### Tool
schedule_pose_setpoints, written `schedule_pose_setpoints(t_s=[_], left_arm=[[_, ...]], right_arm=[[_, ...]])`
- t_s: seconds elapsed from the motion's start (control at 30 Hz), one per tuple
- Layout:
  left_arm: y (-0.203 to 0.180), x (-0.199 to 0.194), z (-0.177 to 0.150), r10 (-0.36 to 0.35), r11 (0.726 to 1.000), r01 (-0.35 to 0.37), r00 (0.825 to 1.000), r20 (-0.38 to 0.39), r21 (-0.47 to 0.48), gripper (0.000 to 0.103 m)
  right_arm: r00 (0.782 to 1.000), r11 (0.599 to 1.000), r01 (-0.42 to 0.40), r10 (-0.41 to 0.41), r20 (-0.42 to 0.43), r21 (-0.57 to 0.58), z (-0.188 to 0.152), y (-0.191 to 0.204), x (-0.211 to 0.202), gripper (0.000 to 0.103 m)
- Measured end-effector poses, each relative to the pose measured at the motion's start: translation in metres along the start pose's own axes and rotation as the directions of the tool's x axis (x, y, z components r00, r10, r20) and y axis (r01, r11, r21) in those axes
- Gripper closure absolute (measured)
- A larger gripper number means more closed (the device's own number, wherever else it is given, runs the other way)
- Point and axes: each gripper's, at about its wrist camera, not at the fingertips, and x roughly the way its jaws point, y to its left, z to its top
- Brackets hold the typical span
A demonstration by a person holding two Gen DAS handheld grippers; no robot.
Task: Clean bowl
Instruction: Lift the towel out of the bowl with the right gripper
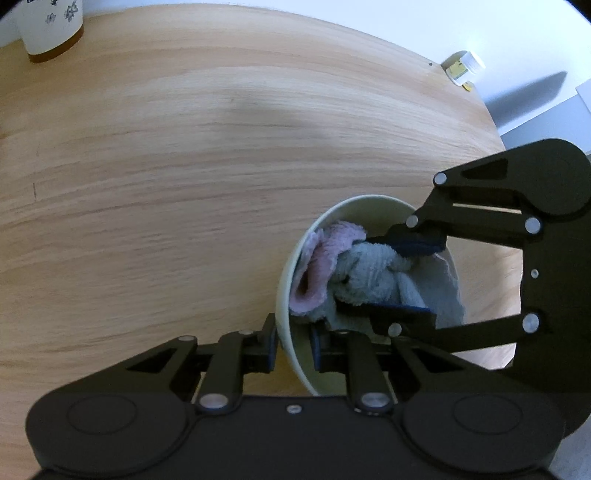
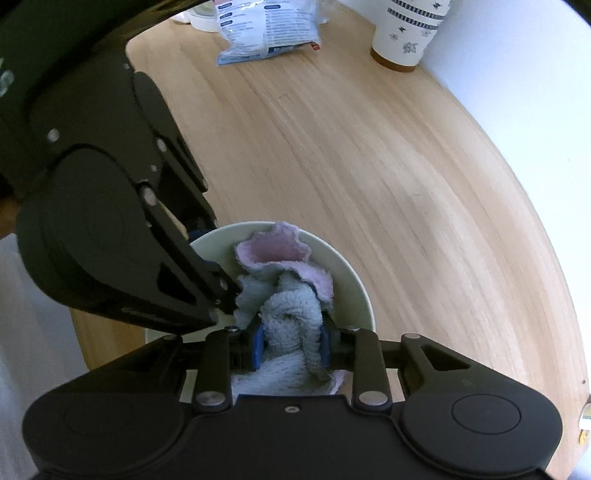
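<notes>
A pale green bowl (image 1: 286, 280) (image 2: 356, 284) stands on the round wooden table (image 1: 184, 166) near its edge. My left gripper (image 1: 293, 345) (image 2: 207, 251) is shut on the bowl's near rim, one blue pad outside the wall and one inside. A crumpled cloth (image 1: 321, 258) (image 2: 288, 306), grey-blue with a pink side, fills the bowl. My right gripper (image 2: 291, 347) (image 1: 364, 277) points down into the bowl and is shut on a twisted grey fold of the cloth. The bowl's floor is hidden under the cloth.
A patterned paper cup (image 1: 51, 29) (image 2: 406, 33) stands at the table's far side against the white wall. A printed plastic packet (image 2: 266, 29) lies beside it. A small white-capped item (image 1: 463, 66) sits at the table's edge. Bare wood stretches beyond the bowl.
</notes>
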Motion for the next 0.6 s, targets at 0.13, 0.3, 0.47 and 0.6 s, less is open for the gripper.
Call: schedule_pose_setpoints(t_s=[0.13, 0.3, 0.47, 0.6], left_arm=[[-0.001, 0.0, -0.002, 0.005, 1.0, -0.005, 1.0, 0.013, 0.004, 0.085], [0.0, -0.002, -0.005, 0.005, 1.0, -0.005, 1.0, 0.028, -0.005, 0.086], [0.0, -0.007, -0.008, 0.014, 1.0, -0.014, 0.997, 0.075, -0.006, 0.09], [-0.01, -0.014, -0.012, 0.043, 0.998, -0.049, 0.994, 0.103, 0.049, 0.093]], right_arm=[[0.997, 1.0, 0.01, -0.012, 0.072, 0.023, -0.007, 0.002, -0.012, 0.075], [0.988, 0.982, -0.023, -0.007, 0.157, 0.185, -0.024, -0.021, -0.031, 0.075], [0.967, 0.919, -0.091, -0.01, 0.253, 0.383, -0.057, -0.046, -0.064, 0.075], [0.955, 0.854, -0.134, -0.024, 0.296, 0.503, -0.079, -0.075, -0.057, 0.075]])
